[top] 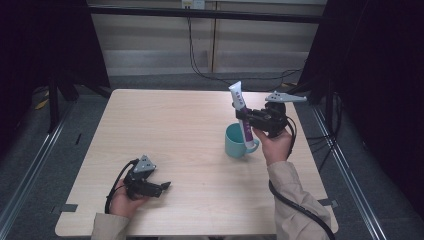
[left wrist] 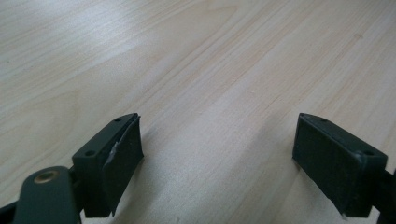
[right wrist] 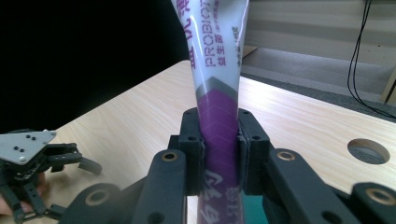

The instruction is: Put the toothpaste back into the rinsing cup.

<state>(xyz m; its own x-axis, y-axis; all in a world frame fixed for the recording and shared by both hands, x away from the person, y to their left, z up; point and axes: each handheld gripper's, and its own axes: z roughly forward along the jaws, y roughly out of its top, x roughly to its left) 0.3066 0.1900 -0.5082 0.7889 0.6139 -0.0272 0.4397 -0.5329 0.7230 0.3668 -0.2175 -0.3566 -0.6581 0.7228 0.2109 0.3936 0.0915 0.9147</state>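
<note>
A white and purple toothpaste tube point(top: 241, 112) stands upright with its lower end inside a teal mug point(top: 235, 141) right of the table's middle. My right gripper point(top: 246, 119) is shut on the tube's purple part point(right wrist: 218, 140), its pads pressing both sides just above the mug point(right wrist: 250, 209). Near the front left of the table my left gripper point(top: 164, 186) rests low, held by a hand. Its jaws stand wide apart over bare wood, nothing between the pads point(left wrist: 123, 158).
The light wooden table point(top: 165, 130) has a round cable hole point(right wrist: 369, 150) near its far right edge. Black cables hang behind the table, and dark curtains flank both sides. The other gripper point(right wrist: 28, 158) appears at the lower left of the right gripper view.
</note>
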